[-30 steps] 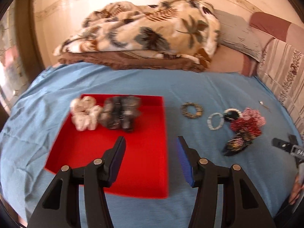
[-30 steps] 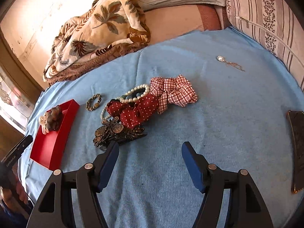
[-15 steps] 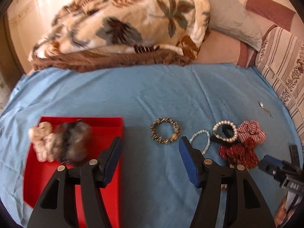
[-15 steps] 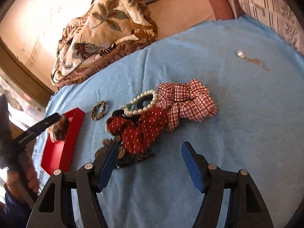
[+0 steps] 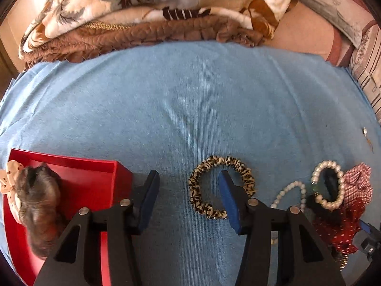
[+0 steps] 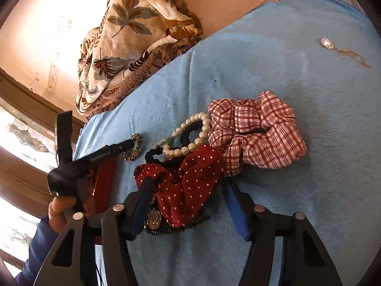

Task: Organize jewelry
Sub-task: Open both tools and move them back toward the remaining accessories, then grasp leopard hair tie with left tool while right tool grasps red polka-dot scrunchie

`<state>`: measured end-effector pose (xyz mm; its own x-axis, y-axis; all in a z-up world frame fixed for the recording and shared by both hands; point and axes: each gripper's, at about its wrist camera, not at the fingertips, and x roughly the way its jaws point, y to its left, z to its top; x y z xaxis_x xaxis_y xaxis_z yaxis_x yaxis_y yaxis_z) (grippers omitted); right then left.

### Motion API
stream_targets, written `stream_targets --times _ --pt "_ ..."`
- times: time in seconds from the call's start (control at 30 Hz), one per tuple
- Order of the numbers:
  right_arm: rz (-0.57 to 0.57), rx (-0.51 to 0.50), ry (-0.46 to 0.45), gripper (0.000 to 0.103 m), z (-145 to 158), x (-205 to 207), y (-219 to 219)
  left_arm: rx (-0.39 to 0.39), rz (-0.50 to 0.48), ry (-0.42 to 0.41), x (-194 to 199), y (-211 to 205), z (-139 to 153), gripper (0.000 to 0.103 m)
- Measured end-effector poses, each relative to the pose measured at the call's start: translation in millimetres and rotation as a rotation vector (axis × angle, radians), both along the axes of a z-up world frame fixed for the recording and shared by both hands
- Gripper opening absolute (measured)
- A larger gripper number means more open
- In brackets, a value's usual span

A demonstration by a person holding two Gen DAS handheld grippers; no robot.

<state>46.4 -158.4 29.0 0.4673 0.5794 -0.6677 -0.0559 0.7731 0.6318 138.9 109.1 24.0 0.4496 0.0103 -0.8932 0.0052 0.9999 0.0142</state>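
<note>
Jewelry lay scattered on a blue bedspread [image 5: 190, 95] as both tools closed in, each with fingers apart and gripping nothing. The left tool [image 5: 189, 199] straddled a leopard-print band [image 5: 220, 187], its right finger inside the ring and its left finger outside at 9 o'clock, a stance that appeared set to pinch the near side of the loop. A red tray [image 5: 95, 181] sat just beyond at 9 o'clock, already holding a brown scrunchie [image 5: 39, 205] and a pale one [image 5: 9, 176], which suggested it was the collecting point. At 3 o'clock from the band, a pearl bracelet [image 5: 327, 186] rested on a tangle of hair ties. The right tool [image 6: 188, 201] framed a dotted red scrunchie [image 6: 188, 178] atop that pile, with a checked scrunchie [image 6: 257, 128] at 1 o'clock. A small pendant [image 6: 327, 43] lay well apart, near the bed's far edge.
</note>
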Motion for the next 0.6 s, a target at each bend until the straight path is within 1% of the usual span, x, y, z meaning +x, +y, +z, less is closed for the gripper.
stream_targets --times 0.1,0.13,0.2,0.23,0.27,0.33,0.4,0.6 --pt "0.001 0.001 0.004 0.048 -2.7 2.1 1.2 0.014 -0.003 -0.014 0.8 -1.5 -1.8 0.051" --pt "0.0 0.001 0.003 0.041 -3.1 2.2 1.7 0.009 -0.002 -0.015 0.7 -1.6 -2.3 0.05" --pt "0.002 -0.004 0.002 0.03 -3.0 2.0 1.6 0.001 0.003 -0.015 -1.8 -1.8 -2.4 0.03" --pt "0.001 -0.006 0.001 0.026 -2.5 1.6 1.4 0.006 0.006 -0.017 -3.4 -2.5 -2.2 0.009" --pt "0.002 -0.003 0.0 0.024 -1.6 0.6 1.7 0.001 0.002 -0.011 -5.0 -3.4 -2.0 0.005" --pt "0.002 0.002 -0.01 0.019 2.4 -1.9 1.9 -0.018 -0.002 -0.016 -10.9 -5.6 1.0 0.005" --pt "0.0 -0.014 -0.034 0.018 10.2 -7.6 3.2 -0.026 -0.005 -0.034 -19.3 -7.7 7.5 0.005" --pt "-0.024 -0.017 -0.097 0.017 32.1 -28.7 2.8 -0.109 -0.019 -0.094 -56.2 -1.7 43.7 0.005"
